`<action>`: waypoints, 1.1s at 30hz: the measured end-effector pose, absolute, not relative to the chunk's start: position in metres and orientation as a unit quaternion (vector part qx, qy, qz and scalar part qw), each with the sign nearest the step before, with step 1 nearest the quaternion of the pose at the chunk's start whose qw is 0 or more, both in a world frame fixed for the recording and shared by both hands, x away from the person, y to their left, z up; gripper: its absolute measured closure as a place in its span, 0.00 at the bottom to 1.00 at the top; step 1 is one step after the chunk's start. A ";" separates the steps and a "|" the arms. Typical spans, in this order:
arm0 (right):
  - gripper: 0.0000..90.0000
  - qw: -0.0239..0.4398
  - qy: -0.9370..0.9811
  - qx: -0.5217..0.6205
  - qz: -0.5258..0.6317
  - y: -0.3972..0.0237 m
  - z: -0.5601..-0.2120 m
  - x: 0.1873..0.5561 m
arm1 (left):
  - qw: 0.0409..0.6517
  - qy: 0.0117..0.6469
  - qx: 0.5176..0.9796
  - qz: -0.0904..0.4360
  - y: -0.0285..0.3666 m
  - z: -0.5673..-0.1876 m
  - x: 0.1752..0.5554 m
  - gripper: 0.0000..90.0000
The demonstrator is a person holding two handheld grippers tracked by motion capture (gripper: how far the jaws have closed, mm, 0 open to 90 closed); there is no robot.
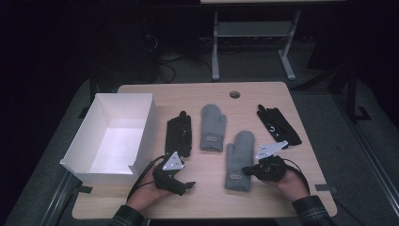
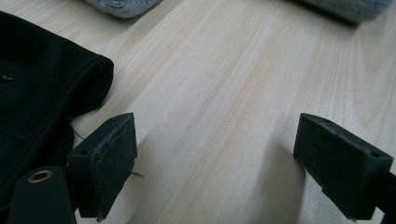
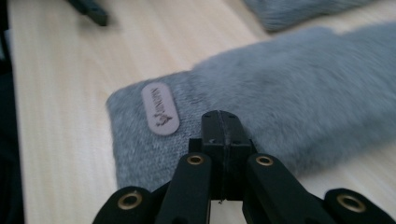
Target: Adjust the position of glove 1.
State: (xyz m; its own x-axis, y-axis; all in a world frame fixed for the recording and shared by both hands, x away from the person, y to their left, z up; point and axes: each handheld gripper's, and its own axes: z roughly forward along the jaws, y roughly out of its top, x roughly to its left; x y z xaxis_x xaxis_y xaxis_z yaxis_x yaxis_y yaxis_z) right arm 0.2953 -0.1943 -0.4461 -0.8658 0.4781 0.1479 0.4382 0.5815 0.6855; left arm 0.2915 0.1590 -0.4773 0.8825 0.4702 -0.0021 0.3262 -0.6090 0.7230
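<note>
Light wood table (image 1: 197,96) in a dark room, metal desk legs (image 1: 215,47) at 12 o'clock. White box (image 1: 141,136) at 9 o'clock, nothing inside. Four gloves mid-table: near grey mitten (image 1: 239,160), far grey mitten (image 1: 212,127), black glove (image 1: 179,134) by the box, black glove (image 1: 278,125) at 2 o'clock. Right gripper (image 1: 248,169): jaws pressed together, tips over the near mitten's cuff edge. Left gripper (image 1: 188,184): jaws wide, holding nothing, above bare wood beside the left black glove.
</note>
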 end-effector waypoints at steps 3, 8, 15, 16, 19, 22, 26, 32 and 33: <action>1.00 0.016 0.893 0.239 0.380 -0.183 -0.447 0.291 | 0.383 0.225 0.891 0.094 0.159 -0.477 0.291 0.14; 1.00 -0.002 0.902 0.211 0.378 -0.158 -0.449 0.286 | 0.383 0.224 0.891 0.093 0.159 -0.477 0.292 0.14; 1.00 -0.013 0.906 0.179 0.384 -0.133 -0.450 0.283 | 0.383 0.224 0.891 0.093 0.159 -0.477 0.292 0.14; 1.00 -0.014 0.906 0.177 0.384 -0.131 -0.450 0.282 | 0.383 0.224 0.891 0.093 0.159 -0.477 0.292 0.14; 1.00 -0.018 0.907 0.169 0.384 -0.126 -0.450 0.280 | 0.382 0.222 0.892 0.093 0.159 -0.477 0.292 0.14; 1.00 -0.018 0.905 0.171 0.388 -0.127 -0.449 0.281 | 0.382 0.222 0.892 0.093 0.159 -0.477 0.292 0.14; 0.87 -0.003 0.894 0.194 0.404 -0.139 -0.442 0.281 | 0.380 0.221 0.893 0.094 0.159 -0.477 0.292 0.14; 0.71 0.036 0.880 0.235 0.411 -0.169 -0.437 0.284 | 0.365 0.236 0.896 0.095 0.154 -0.474 0.293 0.15; 0.67 0.040 0.877 0.243 0.414 -0.174 -0.436 0.285 | 0.360 0.238 0.897 0.093 0.153 -0.473 0.294 0.16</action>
